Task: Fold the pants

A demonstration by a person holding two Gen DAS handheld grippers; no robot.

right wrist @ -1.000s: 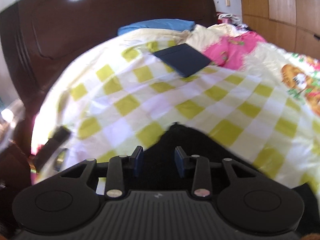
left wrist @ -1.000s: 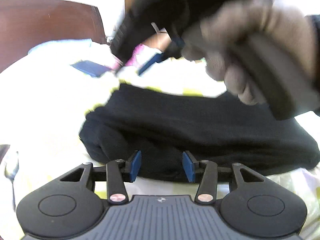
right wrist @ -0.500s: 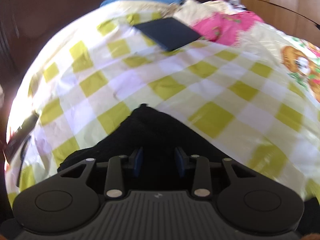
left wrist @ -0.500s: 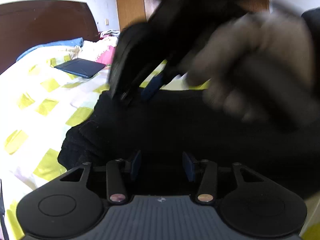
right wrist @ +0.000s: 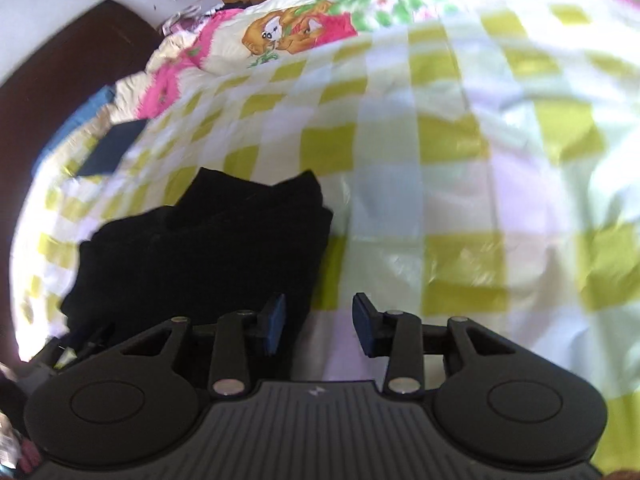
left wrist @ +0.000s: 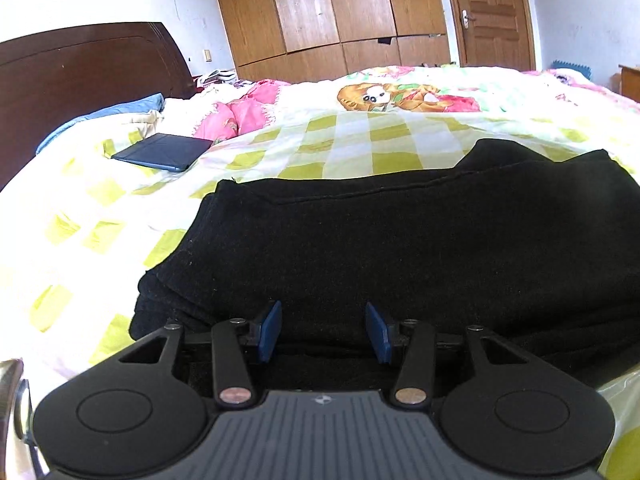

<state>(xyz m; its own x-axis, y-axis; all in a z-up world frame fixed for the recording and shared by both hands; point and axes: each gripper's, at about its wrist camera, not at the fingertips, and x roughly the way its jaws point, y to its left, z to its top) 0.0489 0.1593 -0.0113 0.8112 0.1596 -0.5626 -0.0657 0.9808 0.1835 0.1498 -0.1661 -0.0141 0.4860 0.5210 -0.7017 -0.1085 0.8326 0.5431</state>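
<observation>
Your left hand-held gripper (left wrist: 323, 330) hovers parted and empty over the folded black pants (left wrist: 400, 248) on the bed (left wrist: 360, 148). Your right hand-held gripper (right wrist: 318, 326) is opening, empty, the pants just left of it.

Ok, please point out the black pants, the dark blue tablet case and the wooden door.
black pants (left wrist: 400, 248), left wrist view, middle of the folded top layer
dark blue tablet case (left wrist: 162, 152), left wrist view, centre of its cover
wooden door (left wrist: 488, 20), left wrist view, its upper panel

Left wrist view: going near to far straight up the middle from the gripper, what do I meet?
left gripper → folded black pants → green-checked bedsheet → cartoon-print quilt → wooden wardrobe
</observation>
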